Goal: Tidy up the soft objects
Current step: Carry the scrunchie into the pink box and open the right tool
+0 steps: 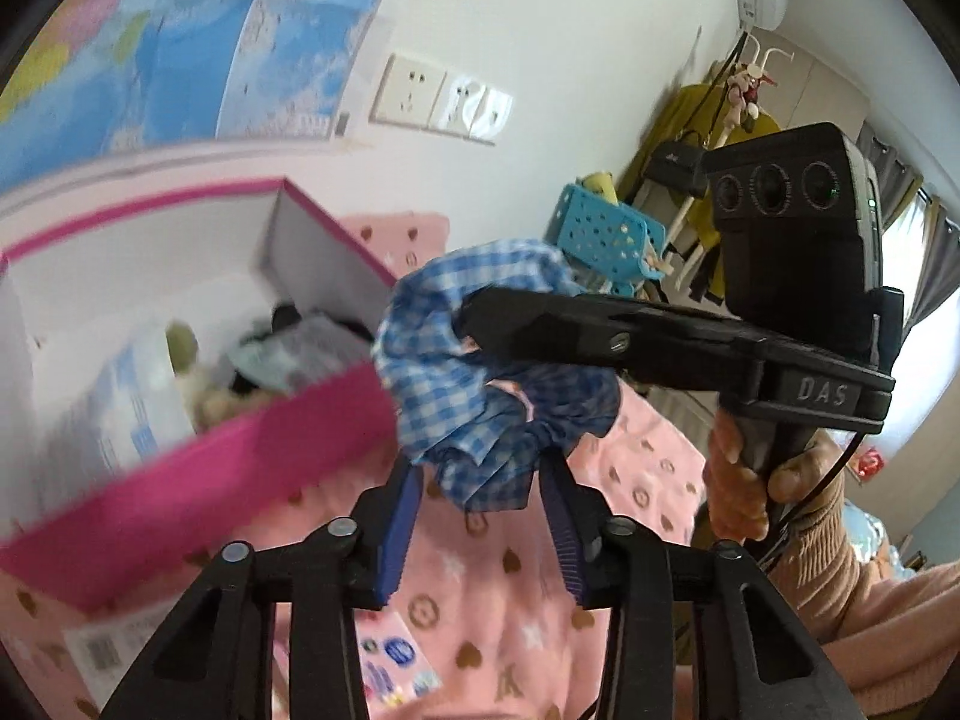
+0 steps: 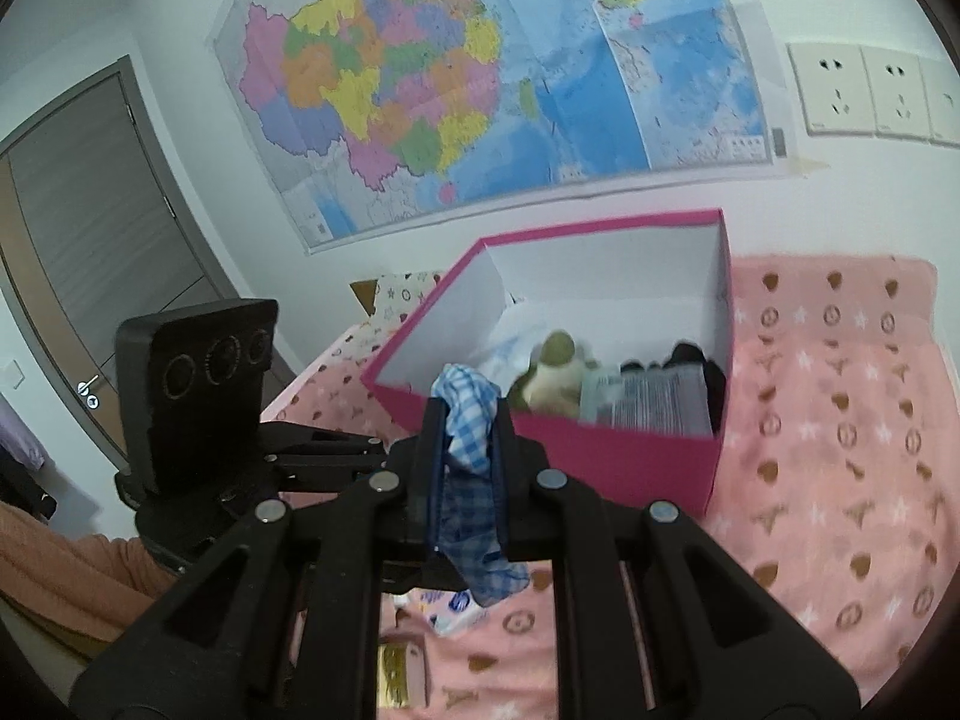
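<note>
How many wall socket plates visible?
3, side by side on the white wall right of the map, in the right wrist view: first cream socket plate, second, third cut by the frame edge. More may lie beyond.

Right gripper (image 2: 465,420): 2 fingers clamped tight on cloth, pointing downward at a slant, gripped by a hand (image 1: 744,480) in a peach sleeve. Left gripper (image 1: 480,480): jaws narrowed, blue pads (image 1: 399,528) flanking the cloth's lower folds; contact unclear.

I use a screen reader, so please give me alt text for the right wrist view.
The right claw is shut on a blue checked cloth, held before an open pink box of soft items on a pink blanket. A wall map hangs behind.
</note>
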A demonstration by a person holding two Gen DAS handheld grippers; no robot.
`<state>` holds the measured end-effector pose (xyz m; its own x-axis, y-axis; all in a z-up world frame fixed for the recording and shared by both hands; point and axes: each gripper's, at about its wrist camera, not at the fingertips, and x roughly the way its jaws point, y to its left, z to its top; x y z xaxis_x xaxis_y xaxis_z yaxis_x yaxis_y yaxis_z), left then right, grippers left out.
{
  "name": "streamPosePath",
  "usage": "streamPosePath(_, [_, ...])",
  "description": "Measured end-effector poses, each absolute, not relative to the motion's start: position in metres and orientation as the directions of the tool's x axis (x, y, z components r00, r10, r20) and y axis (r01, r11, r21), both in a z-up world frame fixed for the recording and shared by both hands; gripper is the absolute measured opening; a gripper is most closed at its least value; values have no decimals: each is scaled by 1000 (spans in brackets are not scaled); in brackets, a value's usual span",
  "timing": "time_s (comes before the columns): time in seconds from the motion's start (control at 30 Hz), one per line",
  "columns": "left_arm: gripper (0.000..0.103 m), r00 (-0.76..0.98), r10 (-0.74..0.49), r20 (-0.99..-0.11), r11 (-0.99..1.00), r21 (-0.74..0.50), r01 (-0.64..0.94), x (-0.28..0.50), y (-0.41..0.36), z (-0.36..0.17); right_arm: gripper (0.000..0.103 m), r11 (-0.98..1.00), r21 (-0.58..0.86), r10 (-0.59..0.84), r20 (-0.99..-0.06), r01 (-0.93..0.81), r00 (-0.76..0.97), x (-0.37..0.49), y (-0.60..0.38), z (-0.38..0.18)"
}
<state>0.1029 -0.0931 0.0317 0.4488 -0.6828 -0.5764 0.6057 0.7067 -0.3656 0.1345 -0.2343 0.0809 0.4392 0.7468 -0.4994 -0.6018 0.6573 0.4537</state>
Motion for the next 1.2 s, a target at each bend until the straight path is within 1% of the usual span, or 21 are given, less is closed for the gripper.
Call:
streamPosePath(0.13, [36, 475, -662, -579, 726, -340, 597, 117, -91, 45, 15, 665, 452, 741, -498, -594, 450, 155, -232, 83])
streamPosePath(0.33, [35, 505, -627, -593, 759, -322, 566, 136, -88, 51, 15, 656, 511, 754, -490, -556, 438, 191, -234, 74])
streamPosePath(0.6, [35, 522, -567, -637, 811, -322, 489, 171, -82, 44, 16, 684, 531, 729, -527, -501, 437, 233, -226, 57])
streamPosePath(0.67, [35, 524, -550, -651, 824, -320, 468, 178, -80, 40, 16, 697, 529, 716, -550, -483, 430, 244, -223, 50])
streamPosePath(0.73, [35, 541, -520, -661, 844, -300, 445, 184, -81, 38, 18, 722, 516, 691, -574, -461, 440, 250, -222, 45])
streamPosePath(0.8, [35, 567, -477, -672, 867, -254, 428, 185, -84, 36, 21, 761, 482, 649, -595, -435, 475, 255, -224, 40])
streamPosePath(0.83, [37, 573, -462, -677, 876, -246, 415, 187, -84, 34, 24, 780, 466, 625, -609, -417, 488, 257, -225, 38])
streamPosePath(0.87, [43, 577, -440, -688, 888, -240, 392, 190, -82, 31, 28, 796, 452, 605, -621, -403, 498, 258, -226, 35])
streamPosePath(0.9, [48, 581, -423, -696, 897, -233, 375, 191, -81, 29, 39, 810, 439, 586, -633, -389, 506, 259, -227, 33])
streamPosePath(0.93, [60, 585, -407, -701, 906, -227, 358, 192, -78, 27, 44, 826, 423, 564, -645, -373, 516, 259, -229, 32])
streamPosePath(0.97, [62, 596, -395, -699, 912, -222, 344, 191, -75, 25, 44, 836, 415, 549, -655, -360, 520, 257, -231, 30])
streamPosePath(1.03, [62, 607, -387, -694, 916, -216, 337, 189, -70, 25, 44, 837, 415, 547, -654, -357, 523, 252, -235, 31])
streamPosePath(1.1, [62, 627, -381, -680, 921, -214, 327, 181, -62, 27, 44, 856, 370, 516, -659, -361, 548, 243, -237, 35])
streamPosePath(1.2, [62, 651, -383, -655, 921, -214, 327, 165, -49, 33, 44, 843, 377, 536, -651, -384, 537, 228, -240, 38])
